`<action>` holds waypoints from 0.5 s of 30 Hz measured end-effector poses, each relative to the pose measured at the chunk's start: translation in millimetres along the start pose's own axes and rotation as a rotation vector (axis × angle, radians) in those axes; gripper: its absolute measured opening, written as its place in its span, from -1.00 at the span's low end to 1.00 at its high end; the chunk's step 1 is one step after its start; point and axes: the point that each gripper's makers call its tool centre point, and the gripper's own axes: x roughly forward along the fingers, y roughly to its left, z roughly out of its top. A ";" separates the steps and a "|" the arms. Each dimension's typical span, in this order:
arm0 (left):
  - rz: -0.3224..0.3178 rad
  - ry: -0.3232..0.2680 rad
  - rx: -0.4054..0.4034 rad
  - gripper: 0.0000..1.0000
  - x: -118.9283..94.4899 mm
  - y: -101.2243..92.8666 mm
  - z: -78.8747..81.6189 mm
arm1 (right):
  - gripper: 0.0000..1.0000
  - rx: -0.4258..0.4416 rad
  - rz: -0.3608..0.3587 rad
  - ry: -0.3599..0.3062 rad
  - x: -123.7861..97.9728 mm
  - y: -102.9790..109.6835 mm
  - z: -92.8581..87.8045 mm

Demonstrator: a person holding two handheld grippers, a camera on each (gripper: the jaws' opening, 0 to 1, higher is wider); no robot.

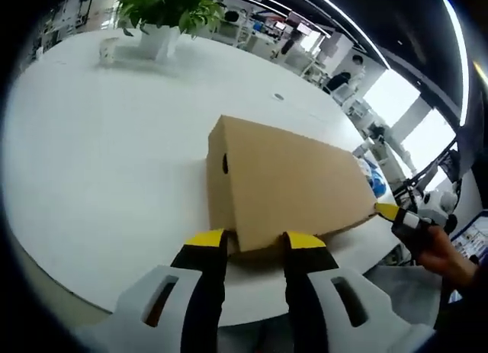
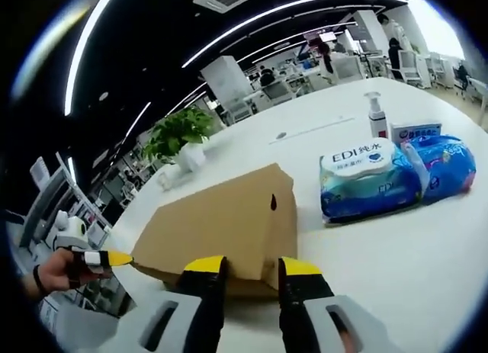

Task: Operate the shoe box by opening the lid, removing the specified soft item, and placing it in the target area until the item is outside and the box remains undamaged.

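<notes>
Step in hand looks like lid opening, not yet done: shoe box [image 1: 286, 185] sits closed on the white worktop [image 1: 99, 178], lid down, soft item presumably inside, can't be seen. Left gripper [image 1: 255, 240] is at the box's near lower edge, yellow-tipped fingers [image 1: 207, 239] spread moderately, one each side of the box corner; they seem to touch or nearly touch the cardboard but aren't closed on it, nothing gripped. Right gripper [image 2: 252, 265] is at the opposite end of the box [image 2: 229, 223], fingers [image 2: 204, 264] parted about as much, straddling the bottom edge, released, holding nothing. Each view catches the other gripper's yellow tip at the far box corner, held by a person's hand [image 2: 57, 273]. Next move likely calls for getting a finger under the lid lip and lifting gently while the other steadies the base, so the cardboard doesn't tear. Farther off: wet wipes packs [image 2: 370, 181] just beside the box, pump bottle [image 2: 375, 115] behind them, potted plant [image 1: 168, 14] at the worktop's far end, office beyond
</notes>
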 end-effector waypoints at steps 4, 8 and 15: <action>-0.003 -0.016 -0.004 -0.43 1.5 0.3 5.4 | -0.56 0.036 0.013 -0.039 -0.4 -0.4 1.8; 0.003 -0.019 -0.003 -0.43 6.6 0.7 12.3 | -0.56 0.041 0.015 -0.040 3.8 -0.4 6.0; 0.010 -0.016 -0.002 -0.43 23.9 1.4 32.7 | -0.57 0.005 -0.007 -0.019 21.3 -4.1 25.9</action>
